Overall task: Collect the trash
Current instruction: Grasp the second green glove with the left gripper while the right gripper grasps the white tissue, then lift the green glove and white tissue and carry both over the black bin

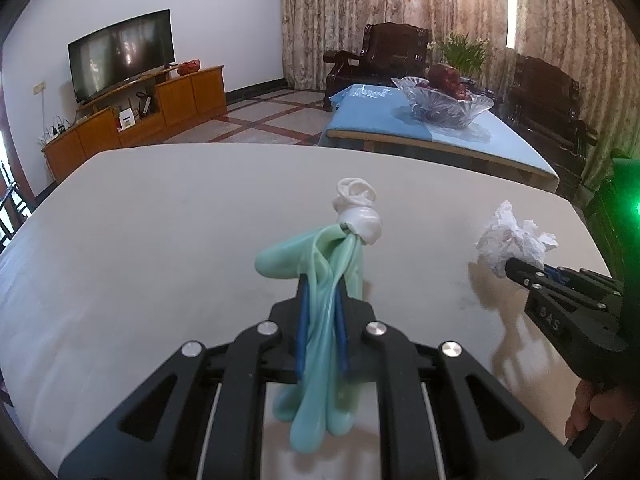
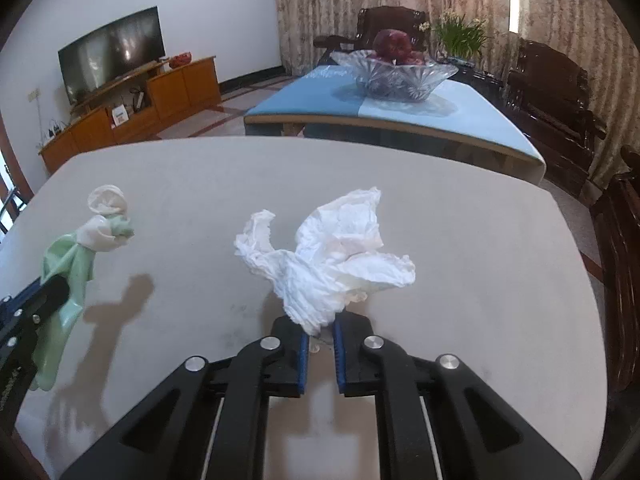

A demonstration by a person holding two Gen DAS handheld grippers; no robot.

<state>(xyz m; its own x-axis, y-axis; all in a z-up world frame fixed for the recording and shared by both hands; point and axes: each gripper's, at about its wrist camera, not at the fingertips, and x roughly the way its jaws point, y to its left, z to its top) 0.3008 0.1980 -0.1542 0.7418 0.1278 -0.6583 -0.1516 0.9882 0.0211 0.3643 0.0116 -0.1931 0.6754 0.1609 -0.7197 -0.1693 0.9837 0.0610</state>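
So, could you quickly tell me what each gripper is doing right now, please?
Left gripper: closed on the green glove.
Right gripper: closed on the crumpled tissue.

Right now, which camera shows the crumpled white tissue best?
The right wrist view: the crumpled white tissue fills the centre, pinched at its bottom by the right hand-held gripper. The left wrist view shows it only small, near the right edge.

Both wrist views angled down, close (sharing table).
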